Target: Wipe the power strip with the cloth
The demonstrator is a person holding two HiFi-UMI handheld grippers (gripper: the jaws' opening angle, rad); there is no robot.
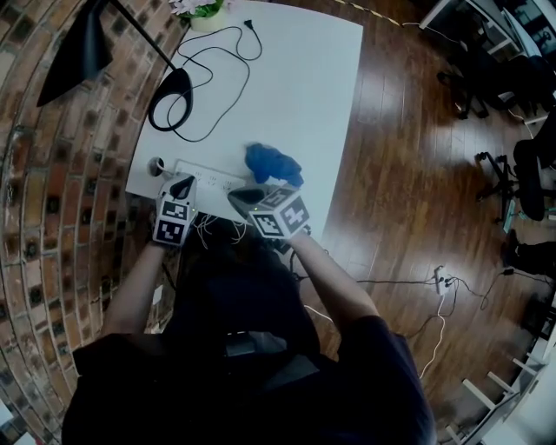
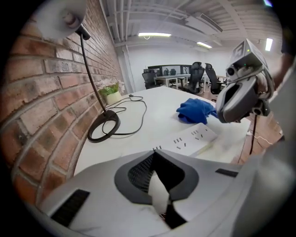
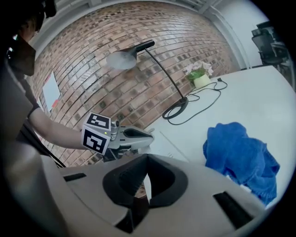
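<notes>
Left gripper (image 1: 181,185) and right gripper (image 1: 240,198): jaws pressed together, empty, above table (image 1: 304,96) near edge. Cloth (image 1: 272,165): blue, crumpled, at power strip (image 1: 213,178) right end; likely soft, light; pinch a raised fold. Strip: rigid, along near edge.

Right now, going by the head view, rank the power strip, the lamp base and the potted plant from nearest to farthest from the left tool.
1. The power strip: on the table's near edge, just to the right of the left tool.
2. The lamp base: mid-table, by the brick wall.
3. The potted plant: at the table's far end.
</notes>
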